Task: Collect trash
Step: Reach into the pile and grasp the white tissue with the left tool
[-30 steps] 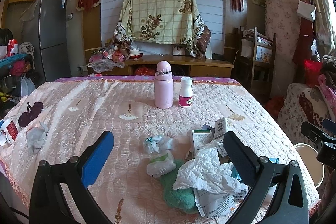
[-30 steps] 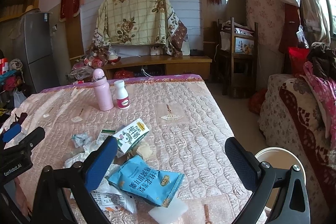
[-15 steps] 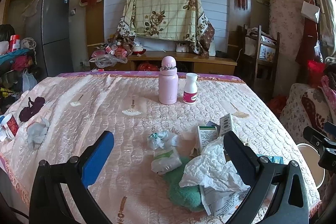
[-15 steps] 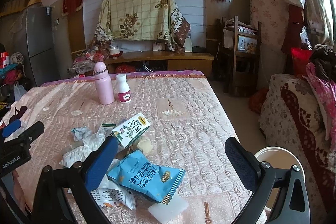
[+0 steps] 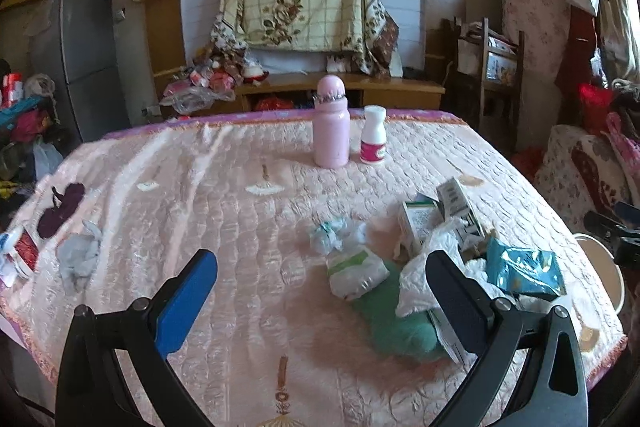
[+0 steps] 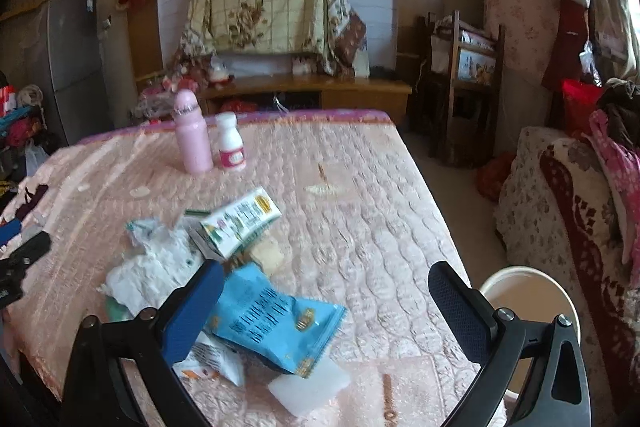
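Both grippers, left [image 5: 320,281] and right [image 6: 326,293], gape empty; right finger hides part of blue packet [image 6: 276,323], lower centre.

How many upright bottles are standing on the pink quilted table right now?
2: a tall pink bottle at the far middle of the table, and a small white bottle with a pink label just right of it.
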### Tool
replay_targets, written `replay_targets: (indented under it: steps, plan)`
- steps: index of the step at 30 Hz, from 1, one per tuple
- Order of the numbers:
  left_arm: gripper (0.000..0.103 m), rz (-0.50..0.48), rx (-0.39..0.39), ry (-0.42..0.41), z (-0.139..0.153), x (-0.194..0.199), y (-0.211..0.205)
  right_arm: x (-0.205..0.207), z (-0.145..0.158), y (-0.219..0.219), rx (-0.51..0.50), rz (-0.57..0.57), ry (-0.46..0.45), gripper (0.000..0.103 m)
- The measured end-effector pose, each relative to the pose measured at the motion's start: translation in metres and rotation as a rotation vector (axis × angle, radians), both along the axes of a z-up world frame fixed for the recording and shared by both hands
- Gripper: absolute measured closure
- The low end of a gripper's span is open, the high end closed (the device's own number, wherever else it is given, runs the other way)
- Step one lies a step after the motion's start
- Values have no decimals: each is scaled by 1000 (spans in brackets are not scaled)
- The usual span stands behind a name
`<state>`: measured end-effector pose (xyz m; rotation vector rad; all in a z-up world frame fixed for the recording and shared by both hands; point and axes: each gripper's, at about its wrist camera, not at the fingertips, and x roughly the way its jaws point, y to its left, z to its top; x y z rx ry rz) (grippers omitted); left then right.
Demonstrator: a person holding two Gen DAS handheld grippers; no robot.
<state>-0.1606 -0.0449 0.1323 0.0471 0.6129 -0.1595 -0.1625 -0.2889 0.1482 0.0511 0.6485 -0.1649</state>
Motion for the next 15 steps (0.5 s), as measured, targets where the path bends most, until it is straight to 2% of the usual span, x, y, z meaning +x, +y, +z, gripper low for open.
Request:
replay_targets:
  steps: [3, 9, 13, 15]
  plan:
    - [0, -37, -39, 22, -2, 3, -2, 1, -6, -8, -6, 9, 24, 0]
    - [0, -133, -89, 102, -12, 20, -30, 6, -29, -10, 37, 136, 110, 0]
    - [0, -190, -57, 152, -26, 33, -57, 18, -41, -12, 55, 236, 160, 0]
    - [0, -210, -38, 188, -33, 39, -69, 24, -43, -14, 57, 237, 174, 0]
